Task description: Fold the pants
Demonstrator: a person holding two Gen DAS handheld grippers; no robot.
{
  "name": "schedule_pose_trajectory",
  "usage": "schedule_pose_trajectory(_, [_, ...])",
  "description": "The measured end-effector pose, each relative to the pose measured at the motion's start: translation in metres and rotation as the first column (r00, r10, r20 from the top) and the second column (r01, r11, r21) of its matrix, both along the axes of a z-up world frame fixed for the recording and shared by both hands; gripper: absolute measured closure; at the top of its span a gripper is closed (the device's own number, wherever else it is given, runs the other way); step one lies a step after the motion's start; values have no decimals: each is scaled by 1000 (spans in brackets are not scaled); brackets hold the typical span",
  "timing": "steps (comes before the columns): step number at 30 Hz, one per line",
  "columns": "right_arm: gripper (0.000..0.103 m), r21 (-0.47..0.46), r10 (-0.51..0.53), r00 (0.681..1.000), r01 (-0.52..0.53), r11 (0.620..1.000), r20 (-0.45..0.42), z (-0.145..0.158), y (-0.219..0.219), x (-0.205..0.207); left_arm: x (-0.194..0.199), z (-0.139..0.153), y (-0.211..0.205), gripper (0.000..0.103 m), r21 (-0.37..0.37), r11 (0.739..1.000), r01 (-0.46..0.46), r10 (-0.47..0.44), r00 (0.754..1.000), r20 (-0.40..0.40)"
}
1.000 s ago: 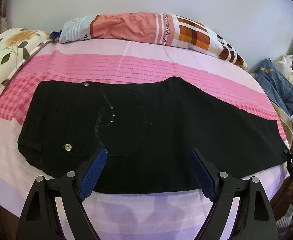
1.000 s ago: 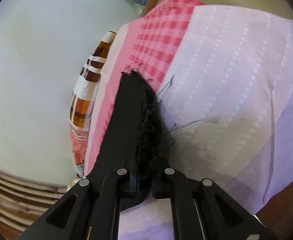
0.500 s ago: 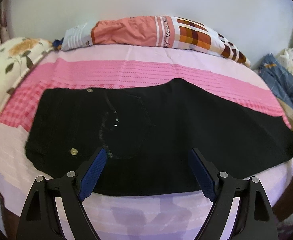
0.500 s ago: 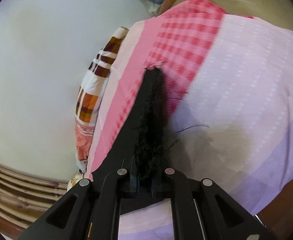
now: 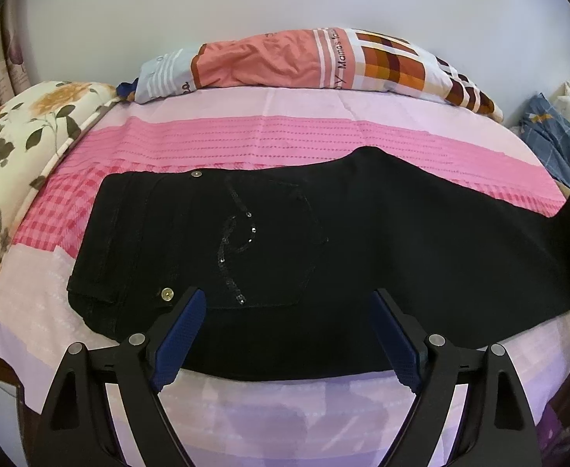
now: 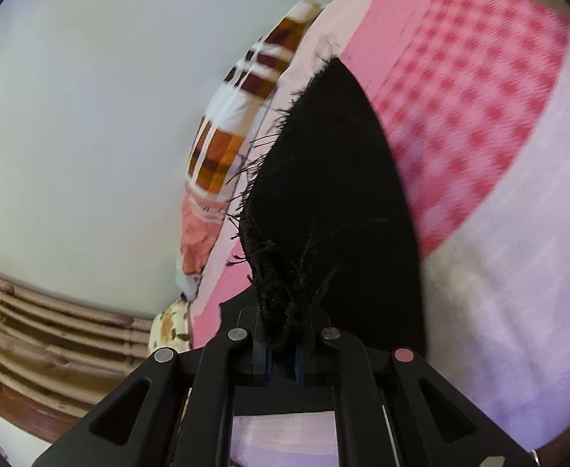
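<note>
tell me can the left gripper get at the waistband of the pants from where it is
Probably yes: the left gripper is open above the black pants, and nothing lies between it and the waistband off to its left.

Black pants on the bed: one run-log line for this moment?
black denim pants: flat on pink bed sheet | right gripper: shut on frayed hem | left gripper: open, empty

Pants (image 5: 362,241) on bed (image 5: 285,397), before pillow (image 5: 304,62)

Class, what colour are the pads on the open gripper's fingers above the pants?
Dark blue pads, clearest in the left wrist view.
</note>
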State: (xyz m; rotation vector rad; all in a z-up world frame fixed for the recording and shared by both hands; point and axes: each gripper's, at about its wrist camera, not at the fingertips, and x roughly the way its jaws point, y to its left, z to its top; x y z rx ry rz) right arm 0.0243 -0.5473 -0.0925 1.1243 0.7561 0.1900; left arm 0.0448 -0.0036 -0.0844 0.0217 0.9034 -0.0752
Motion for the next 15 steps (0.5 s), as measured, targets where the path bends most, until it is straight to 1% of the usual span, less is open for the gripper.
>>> schedule_pose_trajectory(6, [96, 25, 79, 997, -79, 997, 5, -2, 40, 31, -2, 1, 0, 15, 26, 1000, 6, -6, 1000, 9])
schedule_pose_trajectory(15, [95, 62, 181, 984, -180, 982, -9, -13, 89, 60, 0, -1, -1, 14, 46, 999, 10, -9, 1000, -4])
